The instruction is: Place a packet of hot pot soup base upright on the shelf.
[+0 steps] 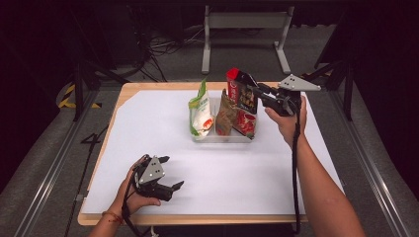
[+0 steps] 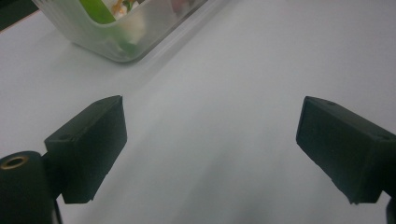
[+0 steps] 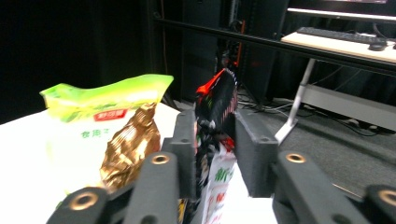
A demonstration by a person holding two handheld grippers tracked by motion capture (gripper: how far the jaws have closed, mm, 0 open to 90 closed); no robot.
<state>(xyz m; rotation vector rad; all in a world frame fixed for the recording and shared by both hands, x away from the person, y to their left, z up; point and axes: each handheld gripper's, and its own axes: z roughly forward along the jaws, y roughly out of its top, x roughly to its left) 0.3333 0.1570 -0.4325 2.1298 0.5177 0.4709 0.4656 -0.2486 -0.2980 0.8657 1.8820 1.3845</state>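
The right gripper (image 1: 253,89) pinches the upright red snack bag (image 1: 240,96) near its top, long axis vertical, directly above the clear bin's (image 1: 222,139) right end, while the left gripper (image 1: 170,173) rests spread, well apart.

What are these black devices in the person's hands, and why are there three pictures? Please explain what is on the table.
A person holds a hand-operated claw in each hand; there is no robot arm. The high view looks down on a white table. The other two pictures come from small cameras riding on each claw. On the table stands a clear plastic bin with snack bags: a green and white bag and a brown bag. The right claw is closed on the top of a red and black bag. The left claw is open and holds nothing, low over the table.
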